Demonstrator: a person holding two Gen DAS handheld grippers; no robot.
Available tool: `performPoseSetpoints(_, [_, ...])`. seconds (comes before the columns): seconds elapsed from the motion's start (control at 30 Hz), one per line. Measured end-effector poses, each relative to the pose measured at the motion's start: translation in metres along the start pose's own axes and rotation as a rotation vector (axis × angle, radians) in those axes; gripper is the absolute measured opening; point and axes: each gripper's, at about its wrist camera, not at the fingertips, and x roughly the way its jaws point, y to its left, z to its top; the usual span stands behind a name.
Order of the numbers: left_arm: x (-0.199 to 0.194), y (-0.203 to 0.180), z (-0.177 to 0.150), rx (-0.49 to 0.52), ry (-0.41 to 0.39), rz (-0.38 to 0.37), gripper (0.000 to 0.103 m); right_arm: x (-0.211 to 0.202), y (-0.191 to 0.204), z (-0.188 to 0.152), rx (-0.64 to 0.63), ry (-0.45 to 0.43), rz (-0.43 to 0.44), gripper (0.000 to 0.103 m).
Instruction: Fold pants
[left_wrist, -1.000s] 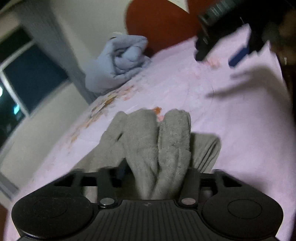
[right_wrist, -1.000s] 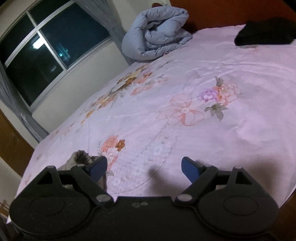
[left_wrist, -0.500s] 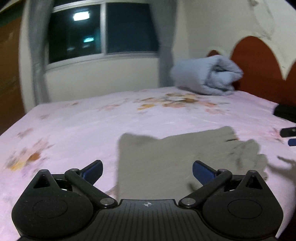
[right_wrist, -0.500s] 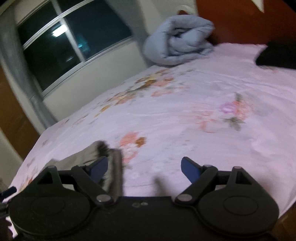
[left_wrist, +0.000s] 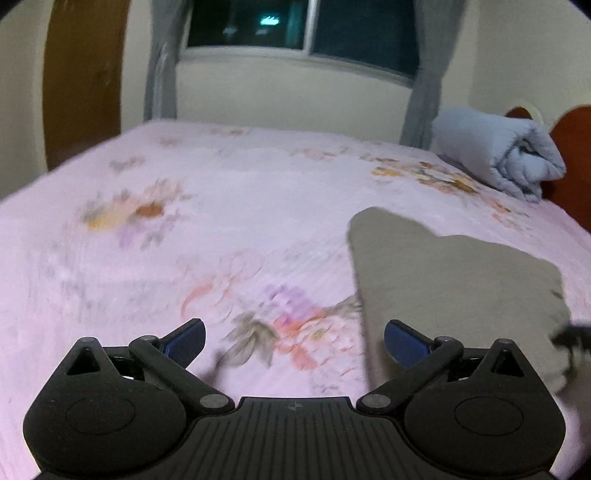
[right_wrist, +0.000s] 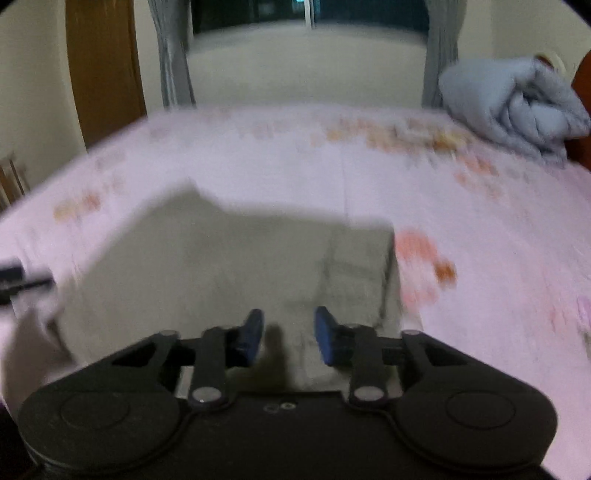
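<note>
My left tongs (left_wrist: 293, 341) stand wide apart w/ nothing between them. A sec ago they were bunched round the grey pants (left_wrist: 454, 291); the jaws have just been opening and the cloth is out of them. In the left view the pants now lie spread flat on the pink flowered bed (left_wrist: 184, 236), off to the right of those tongs, whose right pad only overlaps the near edge. I can't tell if it touches.

My right tongs (right_wrist: 289, 336) were wide over bare sheet a sec ago, w/ just a scrap of grey by their left pad. Now they sit over the near edge of the pants (right_wrist: 221, 273), and the jaws have just been closing: nearly together, a narrow gap left. Cloth shows in that gap, but the blur hides any pinch, so I can't tell if they've got hold.

My read: the spreading-out is done, and the next fold starts once the right side has the near edge.

Count:
- pants: 1, flat on the bed
- tongs: 2, mine; a dark blur at the left edge of the right view is prob. the left pair
- rolled blue-grey quilt (left_wrist: 498, 155): 1, at the far right corner by the red headboard (left_wrist: 576, 162)
- window (left_wrist: 295, 29): 1, w/ 2 grey curtains
</note>
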Motion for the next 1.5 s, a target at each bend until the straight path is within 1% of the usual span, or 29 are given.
performPoseSetpoints(0.03, [0.003,0.002,-0.002,-0.007,0.005,-0.003,0.103,-0.004,-0.006,-0.009,0.013,-0.009,-0.004,0.019])
performPoseSetpoints(0.07, [0.006,0.005,-0.004,-0.014,0.012,-0.005,0.103,-0.008,-0.009,-0.010,0.031,-0.022,0.006,0.019])
performPoseSetpoints(0.1, [0.009,0.007,-0.004,-0.022,0.016,-0.004,0.103,-0.016,-0.011,-0.008,0.058,-0.049,0.024,0.018])
performPoseSetpoints(0.13, [0.009,0.008,-0.004,-0.027,0.015,-0.008,0.103,-0.028,-0.014,-0.002,0.084,-0.097,0.024,0.018])
performPoseSetpoints(0.2, [0.011,0.007,-0.001,-0.036,0.010,-0.027,0.103,-0.042,-0.013,0.008,0.091,-0.163,-0.028,0.028])
performPoseSetpoints(0.23, [0.013,0.005,0.001,-0.036,0.013,-0.029,0.103,-0.042,-0.012,0.013,0.082,-0.171,-0.015,0.028])
performPoseSetpoints(0.3, [0.016,0.001,0.004,-0.039,0.018,-0.040,0.103,-0.031,-0.007,0.023,0.062,-0.159,0.032,0.028])
performPoseSetpoints(0.33, [0.017,-0.003,0.005,-0.040,0.020,-0.044,0.103,-0.022,-0.004,0.023,0.049,-0.130,0.060,0.028])
performPoseSetpoints(0.37, [0.018,-0.005,0.006,-0.039,0.024,-0.047,0.103,-0.010,-0.004,0.020,0.036,-0.081,0.066,0.027])
performPoseSetpoints(0.4, [0.019,-0.008,0.007,-0.034,0.031,-0.047,0.103,0.004,-0.006,0.015,0.035,-0.013,0.035,0.024])
performPoseSetpoints(0.43, [0.019,-0.010,0.008,-0.028,0.037,-0.040,0.103,0.010,-0.013,0.007,0.057,0.004,0.029,0.023])
performPoseSetpoints(0.47, [0.019,-0.011,0.008,-0.028,0.040,-0.037,0.103,0.008,-0.020,0.002,0.093,-0.017,0.045,0.023])
performPoseSetpoints(0.53, [0.020,-0.012,0.009,-0.030,0.048,-0.038,0.103,-0.007,-0.026,0.002,0.120,-0.065,0.063,0.023])
performPoseSetpoints(0.57, [0.021,-0.014,0.009,-0.029,0.051,-0.040,0.103,-0.020,-0.029,0.004,0.135,-0.119,0.066,0.030])
performPoseSetpoints(0.6, [0.023,-0.017,0.010,-0.029,0.054,-0.044,0.103,-0.029,-0.031,0.007,0.150,-0.168,0.068,0.052])
performPoseSetpoints(0.63, [0.024,-0.020,0.012,-0.030,0.055,-0.050,0.103,-0.035,-0.036,0.009,0.166,-0.205,0.066,0.071])
performPoseSetpoints(0.67, [0.025,-0.023,0.013,-0.028,0.052,-0.056,0.103,-0.037,-0.044,0.010,0.193,-0.218,0.063,0.097])
performPoseSetpoints(0.73, [0.030,-0.029,0.016,-0.025,0.048,-0.068,0.103,-0.030,-0.069,0.013,0.293,-0.204,0.108,0.096])
performPoseSetpoints(0.83, [0.040,-0.036,0.020,-0.037,0.064,-0.077,0.103,-0.008,-0.109,0.009,0.513,-0.122,0.185,0.096])
performPoseSetpoints(0.87, [0.045,-0.037,0.021,-0.038,0.072,-0.082,0.103,0.001,-0.120,0.006,0.582,-0.096,0.227,0.096])
performPoseSetpoints(0.93, [0.054,-0.038,0.024,-0.055,0.083,-0.102,0.103,0.013,-0.135,-0.002,0.660,-0.073,0.278,0.096])
performPoseSetpoints(1.03, [0.072,-0.031,0.029,-0.119,0.120,-0.168,0.103,0.024,-0.141,-0.010,0.705,-0.034,0.331,0.096])
performPoseSetpoints(1.1, [0.090,-0.027,0.032,-0.172,0.177,-0.242,0.103,0.039,-0.145,-0.015,0.746,0.013,0.385,0.096])
performPoseSetpoints(1.17, [0.110,-0.022,0.032,-0.235,0.232,-0.347,0.103,0.050,-0.150,-0.018,0.775,0.021,0.397,0.097])
performPoseSetpoints(1.2, [0.117,-0.020,0.031,-0.259,0.250,-0.373,0.103,0.054,-0.152,-0.019,0.790,0.017,0.413,0.098])
performPoseSetpoints(1.23, [0.124,-0.019,0.031,-0.274,0.267,-0.398,0.103,0.057,-0.154,-0.020,0.808,0.013,0.440,0.098])
performPoseSetpoints(1.3, [0.131,-0.016,0.031,-0.300,0.272,-0.458,0.103,0.062,-0.154,-0.018,0.824,0.019,0.511,0.098])
performPoseSetpoints(1.4, [0.138,-0.017,0.027,-0.337,0.296,-0.553,0.103,0.070,-0.149,-0.017,0.833,0.061,0.629,0.098])
performPoseSetpoints(1.5, [0.144,-0.027,0.026,-0.309,0.301,-0.556,0.103,0.077,-0.144,-0.017,0.827,0.079,0.655,0.098])
